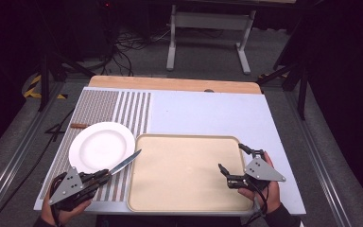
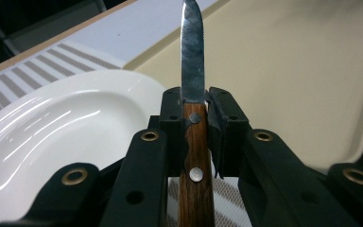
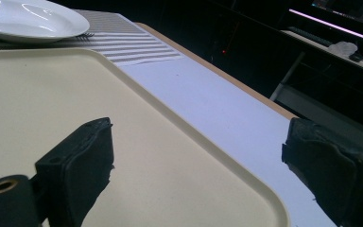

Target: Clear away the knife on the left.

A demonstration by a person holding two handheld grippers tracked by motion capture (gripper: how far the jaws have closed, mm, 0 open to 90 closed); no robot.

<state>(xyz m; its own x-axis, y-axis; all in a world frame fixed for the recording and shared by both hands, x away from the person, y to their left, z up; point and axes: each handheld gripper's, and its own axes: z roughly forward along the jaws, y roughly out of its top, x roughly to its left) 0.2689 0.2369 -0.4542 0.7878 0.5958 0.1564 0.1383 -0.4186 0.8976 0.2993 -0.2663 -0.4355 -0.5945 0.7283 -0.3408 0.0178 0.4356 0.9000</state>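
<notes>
One knife [image 1: 123,165] is the thing in hand: a slim steel blade on a riveted wooden handle, light and stiff, and the left gripper [image 1: 105,173] has its fingers [image 2: 172,118] clamped on the handle just behind the blade, which looks like the right place, since wood gives the pads something to bite while bare steel would probably slide. In the left gripper view the blade [image 2: 192,52] points straight out along the fingers, so the sharp tip leads any move and should be kept off the white plate [image 1: 101,145], which is glazed, likely brittle, and lies just beside the knife on the striped mat [image 1: 132,111]. From the high view the tip hangs over the gap between the plate's rim and the near left corner of the beige tray [image 1: 184,172]. That tray has a low raised lip, a small step the knife would need to clear, and its floor is wide and bare, so room to the right is generous. The right gripper [image 1: 231,165] rests at the tray's right edge with its fingers [image 3: 78,163] wide apart and holding nothing, well clear of the blade's path; the table [image 1: 208,113] beyond stays open
</notes>
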